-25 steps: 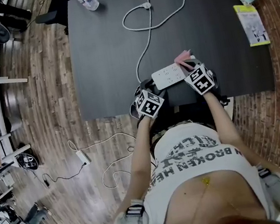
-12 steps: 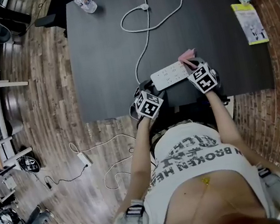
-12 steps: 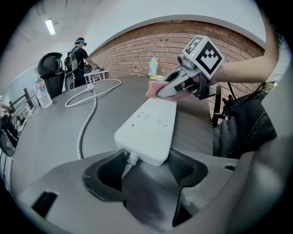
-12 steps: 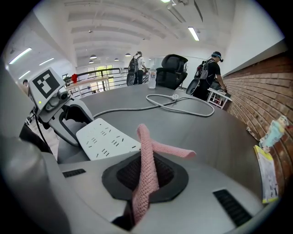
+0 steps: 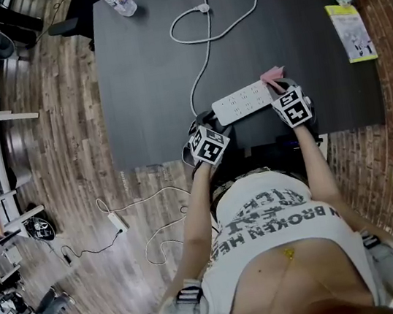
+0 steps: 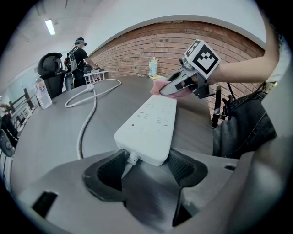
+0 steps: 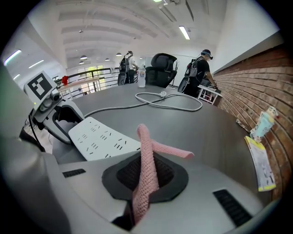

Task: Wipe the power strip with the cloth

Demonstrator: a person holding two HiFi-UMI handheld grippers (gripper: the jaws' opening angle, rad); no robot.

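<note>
The left hand-held gripper (image 6: 145, 169) clamps the corded end of the power strip (image 5: 243, 102) near the worktop (image 5: 145, 64) edge. The right hand-held gripper (image 5: 280, 90) pinches the pink cloth (image 7: 145, 164) at the strip's far end. Best press the cloth flat and stroke lengthwise.

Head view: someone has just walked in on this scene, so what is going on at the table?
A person stands at the near edge of a dark table with a gripper in each hand. The left gripper is clamped on the cord end of the white power strip, steadying it. The right gripper pinches a pink cloth and holds it at the strip's other end. The strip's cord loops away across the table. Wiping looks to be under way.
</note>
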